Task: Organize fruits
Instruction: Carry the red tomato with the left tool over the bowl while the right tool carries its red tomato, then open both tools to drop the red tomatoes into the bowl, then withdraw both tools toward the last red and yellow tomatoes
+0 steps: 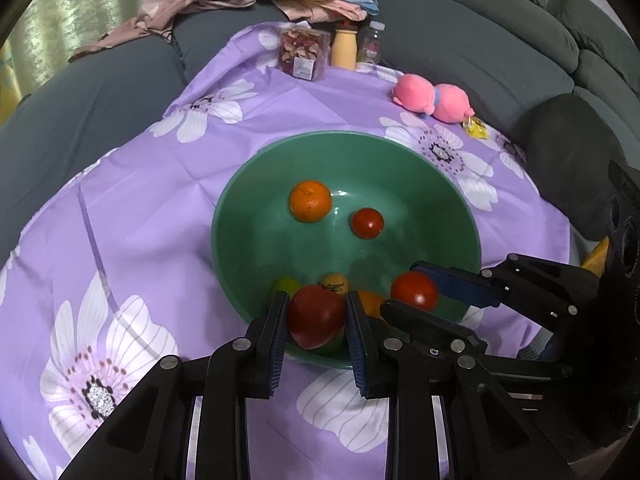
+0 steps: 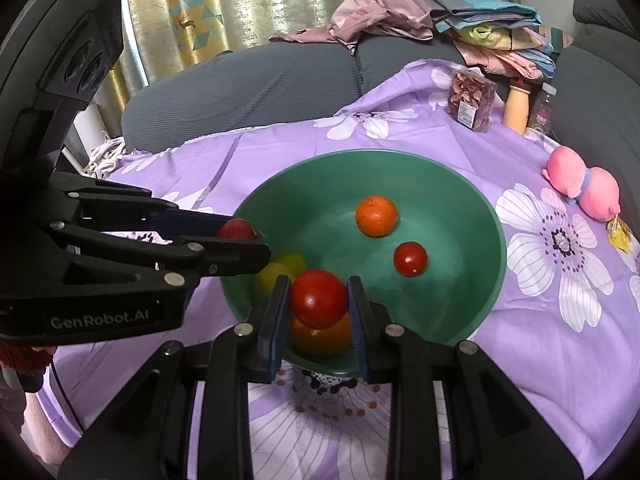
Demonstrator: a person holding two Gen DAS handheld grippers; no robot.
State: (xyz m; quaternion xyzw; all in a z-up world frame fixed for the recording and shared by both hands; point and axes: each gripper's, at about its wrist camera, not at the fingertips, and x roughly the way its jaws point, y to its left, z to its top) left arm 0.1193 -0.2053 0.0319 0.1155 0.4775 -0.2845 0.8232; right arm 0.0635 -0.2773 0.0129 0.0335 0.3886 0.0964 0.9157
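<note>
A green bowl (image 1: 340,135) (image 2: 360,153) sits on the purple flowered cloth. My left gripper (image 1: 317,297) (image 2: 244,236) is shut on a dark red fruit (image 1: 316,318) (image 2: 236,229) above the bowl's near rim. Just to its right, my right gripper (image 2: 318,282) (image 1: 404,289) is shut on a red tomato (image 2: 318,299) (image 1: 414,290), also over the near side of the bowl. Inside the bowl lie an orange (image 1: 310,200) (image 2: 376,216), a small red tomato (image 1: 367,223) (image 2: 410,258), yellow-green fruit (image 2: 280,272) and another orange (image 2: 320,338), both partly hidden by the fingers.
A pink plush toy (image 1: 434,98) and a yellow packet (image 1: 476,127) lie beyond the bowl at the right. At the far edge of the cloth stand a snack box (image 1: 302,54) and two bottles (image 1: 345,48). A grey sofa (image 1: 480,52) with piled clothes surrounds the table.
</note>
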